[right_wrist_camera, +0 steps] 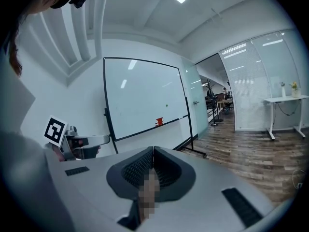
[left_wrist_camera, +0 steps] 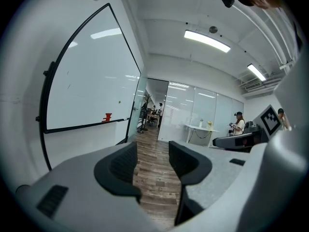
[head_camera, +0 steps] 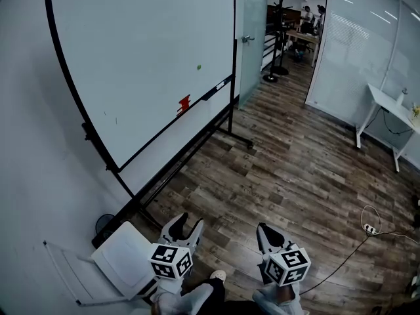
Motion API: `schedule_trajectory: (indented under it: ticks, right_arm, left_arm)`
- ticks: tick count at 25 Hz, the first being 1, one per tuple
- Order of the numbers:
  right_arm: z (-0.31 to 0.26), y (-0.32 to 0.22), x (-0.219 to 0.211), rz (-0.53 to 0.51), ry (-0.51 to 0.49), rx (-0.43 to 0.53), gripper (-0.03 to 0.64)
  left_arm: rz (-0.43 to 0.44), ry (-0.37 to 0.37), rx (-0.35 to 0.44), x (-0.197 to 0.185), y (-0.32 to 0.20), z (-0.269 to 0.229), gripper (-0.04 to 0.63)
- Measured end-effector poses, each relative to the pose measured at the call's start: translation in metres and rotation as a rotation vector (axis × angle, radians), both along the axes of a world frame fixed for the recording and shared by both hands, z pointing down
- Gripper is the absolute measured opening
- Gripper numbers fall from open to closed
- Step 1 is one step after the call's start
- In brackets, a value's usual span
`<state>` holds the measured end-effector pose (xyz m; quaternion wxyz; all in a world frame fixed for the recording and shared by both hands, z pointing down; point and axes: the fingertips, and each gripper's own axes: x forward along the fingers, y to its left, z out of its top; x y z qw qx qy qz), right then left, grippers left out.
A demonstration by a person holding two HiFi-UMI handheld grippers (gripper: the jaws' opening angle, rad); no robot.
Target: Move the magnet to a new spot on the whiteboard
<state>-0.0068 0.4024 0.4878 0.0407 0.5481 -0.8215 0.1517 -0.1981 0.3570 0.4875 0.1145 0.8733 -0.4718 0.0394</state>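
Whiteboard (head_camera: pixel 144 51) stands on its frame at the left, over a wood floor (head_camera: pixel 295 176). The magnet (head_camera: pixel 184 104), red, sits low on the board, just above the tray; a green dot (head_camera: pixel 199 66) sits higher up and to its right. Both grippers hang near the bottom edge of the head view, well apart from the board. The left gripper (head_camera: pixel 187 225) has its jaws apart with only floor showing between them. The right gripper (head_camera: pixel 264 231) has its jaws pressed together, holding nothing.
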Motion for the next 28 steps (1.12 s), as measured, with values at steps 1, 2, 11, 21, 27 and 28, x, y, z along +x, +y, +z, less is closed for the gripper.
schedule_trajectory:
  ticks: [1, 2, 11, 21, 27, 28]
  right_arm:
    - [0.001, -0.007, 0.001, 0.003, 0.000, -0.001, 0.028]
    - [0.001, -0.014, 0.002, 0.005, 0.000, -0.003, 0.028]
    - [-0.004, -0.075, -0.001, 0.001, 0.011, 0.011, 0.028]
    - [0.003, -0.117, 0.002, 0.026, 0.003, 0.013, 0.028]
    - [0.015, -0.119, 0.007, 0.044, -0.012, -0.012, 0.028]
    - [0.017, -0.121, 0.007, 0.046, -0.015, -0.015, 0.028]
  left_arm:
    - [0.001, 0.000, 0.001, 0.000, -0.008, 0.000, 0.201]
    - [0.003, 0.000, 0.002, 0.001, -0.015, 0.000, 0.201]
    - [0.004, -0.006, 0.010, -0.004, -0.071, 0.000, 0.201]
    - [0.013, -0.002, 0.018, -0.010, -0.110, 0.004, 0.201]
    - [0.008, -0.019, 0.007, -0.016, -0.115, 0.010, 0.201]
    - [0.005, -0.020, 0.005, -0.017, -0.117, 0.010, 0.201]
